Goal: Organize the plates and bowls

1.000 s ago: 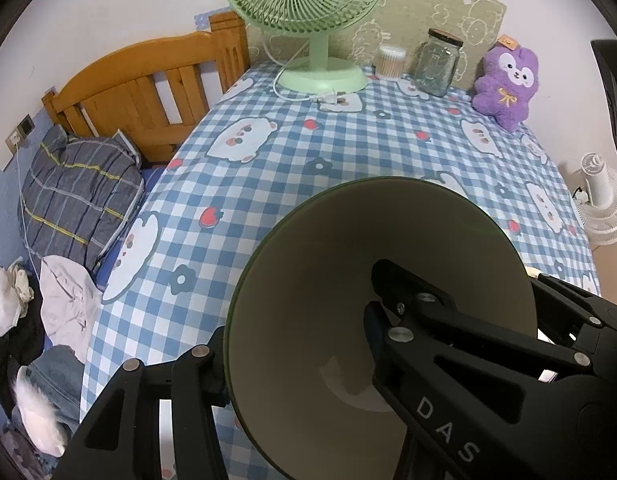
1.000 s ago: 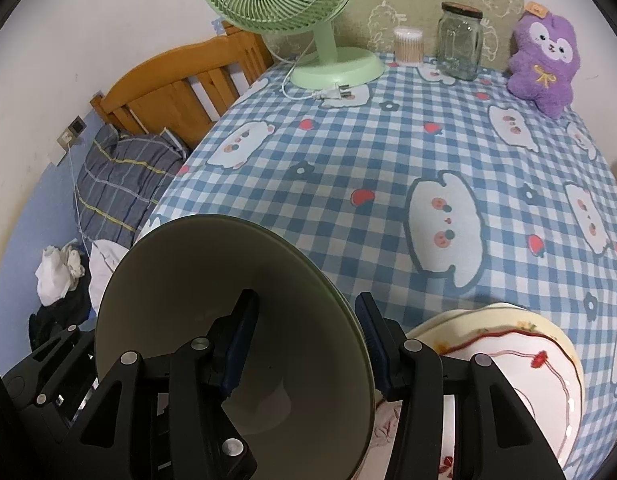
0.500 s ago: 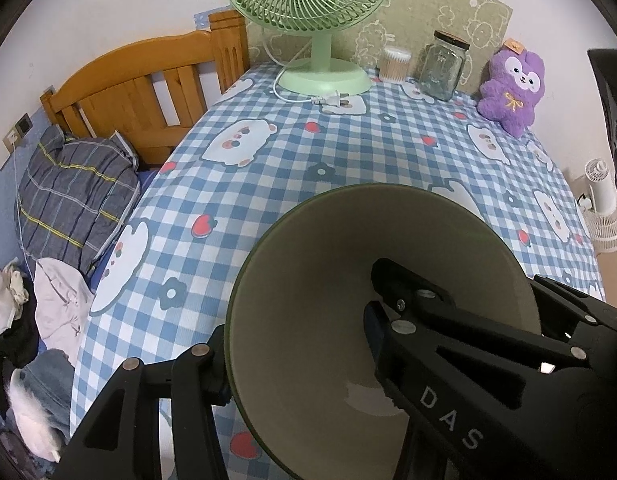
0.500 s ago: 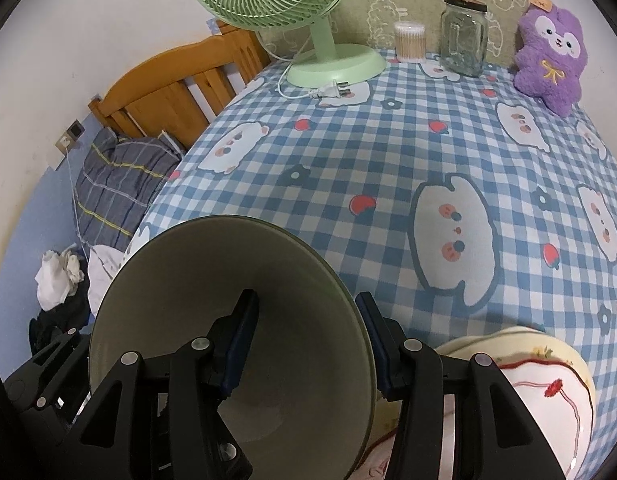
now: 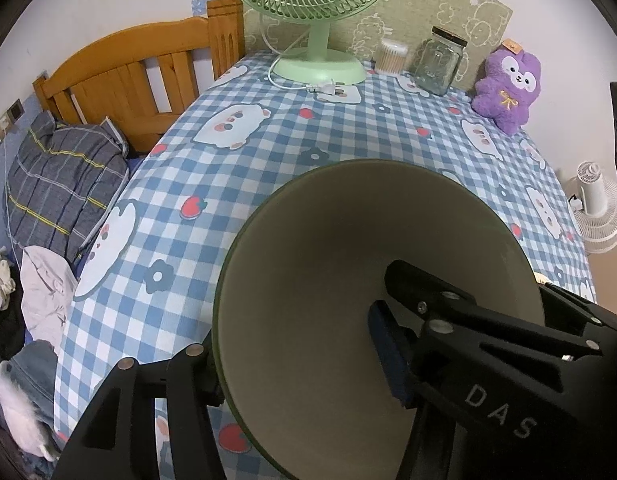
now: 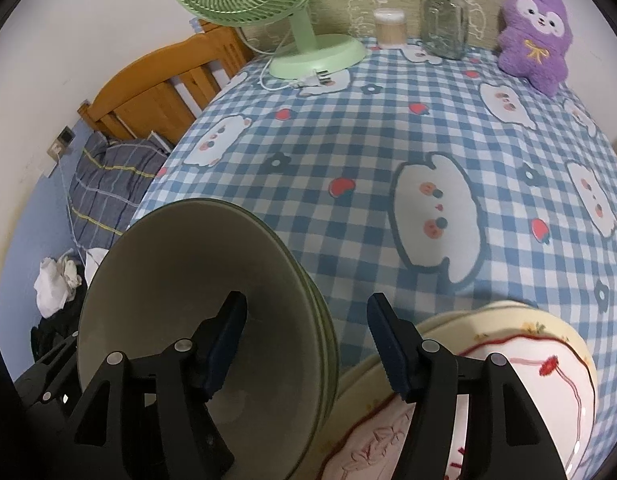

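My left claw (image 5: 292, 360) straddles the near-left rim of the green bowl (image 5: 328, 300), 1 finger outside the wall at the lower left of the frame and the padded finger inside at lower right. Its jaws are opening, and a gap shows between the inner pad and the wall, so I judge I am letting go, not carrying.

My right claw (image 6: 306, 344) straddles the opposite rim, its left finger inside the bowl and its right finger outside, low in the frame. These jaws are opening too, and neither pad presses the rim.

In the right view the bowl's edge shows stacked rims, so it seems to sit nested on at least 1 like bowl, at the lower left of the frame near the edge of the checked tablecloth (image 6: 388, 120). Holding with 2 claws on opposite sides kept it level for nesting, I judge.

Just to its right, at the lower right, sits the cream plate (image 6: 548, 360) with red trim, close beside the stack. The fan (image 6: 308, 52), jar (image 6: 444, 20) and purple toy (image 6: 534, 32) stand well apart along the top.
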Tool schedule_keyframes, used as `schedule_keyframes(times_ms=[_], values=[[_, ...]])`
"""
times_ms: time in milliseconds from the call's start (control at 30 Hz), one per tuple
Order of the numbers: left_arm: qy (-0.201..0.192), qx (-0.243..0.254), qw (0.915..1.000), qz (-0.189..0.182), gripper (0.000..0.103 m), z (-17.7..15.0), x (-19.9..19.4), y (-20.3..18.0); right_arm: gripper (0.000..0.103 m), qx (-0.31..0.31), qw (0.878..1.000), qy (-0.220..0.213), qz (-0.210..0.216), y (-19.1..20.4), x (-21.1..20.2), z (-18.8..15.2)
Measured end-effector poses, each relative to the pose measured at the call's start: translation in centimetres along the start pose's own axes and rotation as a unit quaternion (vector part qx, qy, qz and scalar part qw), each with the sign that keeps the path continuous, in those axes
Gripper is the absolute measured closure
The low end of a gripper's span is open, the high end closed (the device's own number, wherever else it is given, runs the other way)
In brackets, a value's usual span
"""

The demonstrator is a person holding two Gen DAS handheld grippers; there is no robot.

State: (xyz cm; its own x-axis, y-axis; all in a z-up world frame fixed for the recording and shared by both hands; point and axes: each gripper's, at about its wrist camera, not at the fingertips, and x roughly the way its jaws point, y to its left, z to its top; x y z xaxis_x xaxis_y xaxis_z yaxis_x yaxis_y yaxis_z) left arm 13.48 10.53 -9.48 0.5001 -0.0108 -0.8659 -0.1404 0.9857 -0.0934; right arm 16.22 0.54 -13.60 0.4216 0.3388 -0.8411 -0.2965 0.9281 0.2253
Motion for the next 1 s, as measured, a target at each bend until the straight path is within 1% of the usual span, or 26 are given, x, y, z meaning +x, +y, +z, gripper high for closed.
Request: schedule_keyframes(times_ms=[33, 100, 433, 633, 1000], values=[[-0.003, 0.004, 1.0, 0.003, 0.043, -0.1, -0.1, -0.1, 0.043, 0.002, 1.0, 0.0, 0.003, 0.0, 0.0, -0.1], [-0.005, 0.011, 0.9999, 0.004, 0.044, -0.1, -0.1, -0.3, 0.058, 0.008, 1.0, 0.004, 0.028, 0.1, 0.1, -0.2], [0.0, 0.011, 0.9999, 0.008, 0.045, 0.0, -0.1, -0.7, 0.057, 0.012, 1.0, 0.003, 0.023, 0.4, 0.1, -0.2], [0.007, 0.003, 1.0, 0.002, 0.045, 0.3, -0.1, -0.4, 0.057, 0.009, 1.0, -0.008, 0.011, 0.8, -0.3, 0.2], [-0.009, 0.0, 1.0, -0.001, 0.046, 1.2, -1.7, -0.4, 0.057, 0.0, 1.0, -0.02, 0.007, 1.3, -2.0, 1.3]])
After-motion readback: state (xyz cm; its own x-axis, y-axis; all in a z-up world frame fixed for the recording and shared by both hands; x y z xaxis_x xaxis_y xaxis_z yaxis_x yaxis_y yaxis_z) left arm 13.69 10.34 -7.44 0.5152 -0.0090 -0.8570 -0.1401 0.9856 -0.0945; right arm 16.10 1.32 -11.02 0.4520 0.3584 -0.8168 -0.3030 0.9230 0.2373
